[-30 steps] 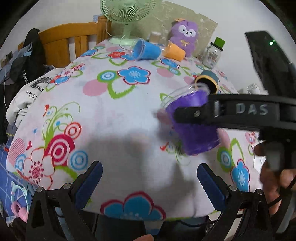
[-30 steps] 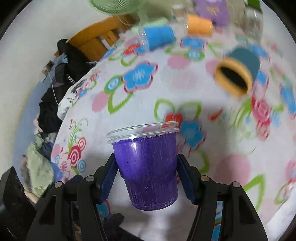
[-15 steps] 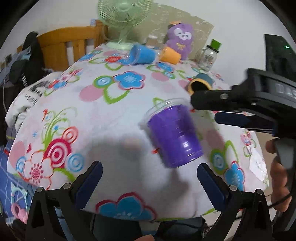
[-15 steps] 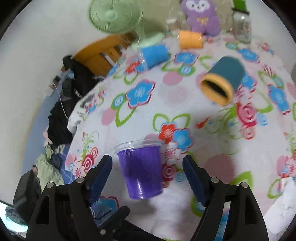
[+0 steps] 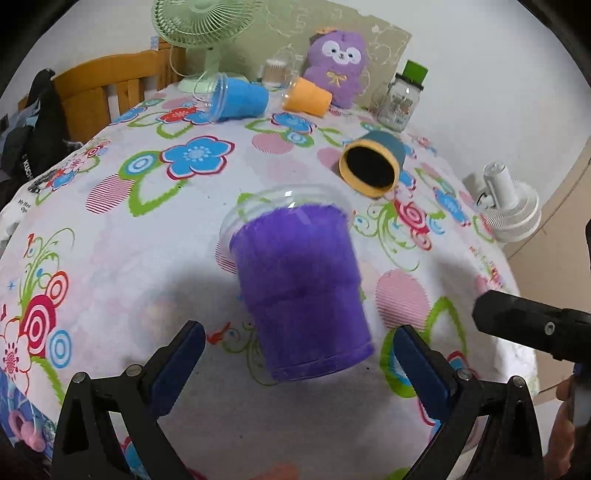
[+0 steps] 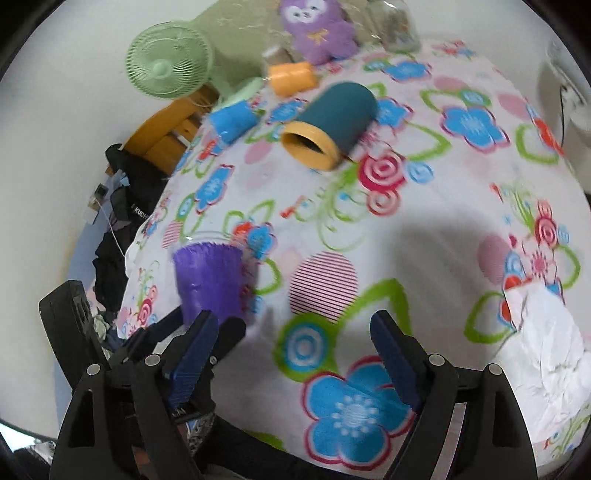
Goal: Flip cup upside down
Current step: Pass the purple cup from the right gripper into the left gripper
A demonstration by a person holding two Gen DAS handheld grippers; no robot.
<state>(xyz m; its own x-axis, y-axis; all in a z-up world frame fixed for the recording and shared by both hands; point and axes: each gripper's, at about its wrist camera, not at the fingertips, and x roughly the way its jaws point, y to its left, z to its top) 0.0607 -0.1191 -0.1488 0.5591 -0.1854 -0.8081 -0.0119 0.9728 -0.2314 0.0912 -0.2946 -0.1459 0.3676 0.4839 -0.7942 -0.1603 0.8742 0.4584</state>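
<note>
floral-clothed table (image 5: 155,236), purple cup (image 5: 299,288) upright, teal cup (image 5: 373,166) sideways

The left wrist view looks forward and down over the floral bench (image 5: 122,243), close to the purple cup (image 5: 299,291) at frame centre. The right wrist view sits further right, rolled, with that cup (image 6: 210,280) at lower left. Both share the teal cup (image 5: 373,164) (image 6: 332,118) and green fan (image 5: 203,22) (image 6: 168,68) near the top.
</note>
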